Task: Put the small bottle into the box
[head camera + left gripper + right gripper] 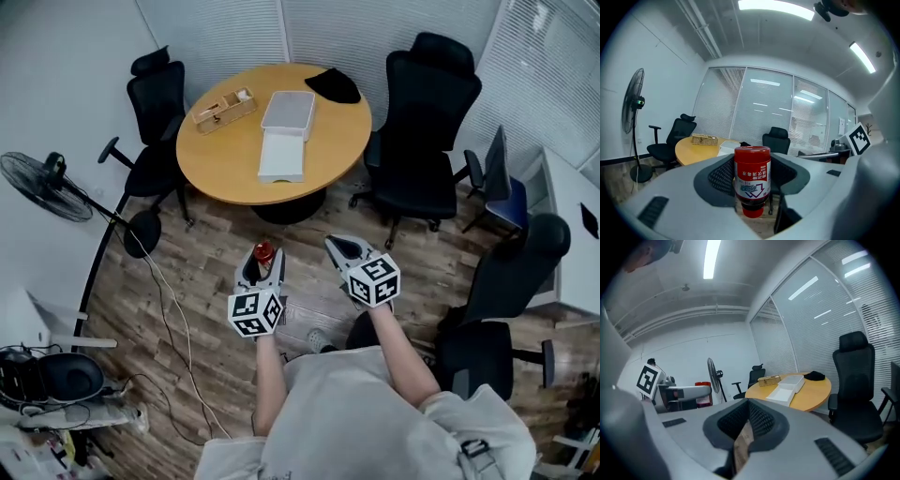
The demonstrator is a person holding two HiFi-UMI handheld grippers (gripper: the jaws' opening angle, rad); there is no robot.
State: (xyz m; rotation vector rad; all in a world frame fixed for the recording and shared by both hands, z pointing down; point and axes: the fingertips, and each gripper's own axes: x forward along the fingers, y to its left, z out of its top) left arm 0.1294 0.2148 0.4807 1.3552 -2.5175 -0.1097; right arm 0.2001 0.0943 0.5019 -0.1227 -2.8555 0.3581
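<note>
one risk: the fingers of the left gripper (pixel 262 258) clamp the small bottle (pixel 752 180) well apart from the table (pixel 225 159); any slack in the squeeze would drop it onto the floor (pixel 206 281) before the white box (pixel 288 111). the fingers of the right gripper (pixel 345 248) are pressed together, empty.

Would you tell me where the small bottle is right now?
The small bottle sits clamped in the left gripper, left of the right gripper in the head view, above the wooden floor short of the round table.
</note>
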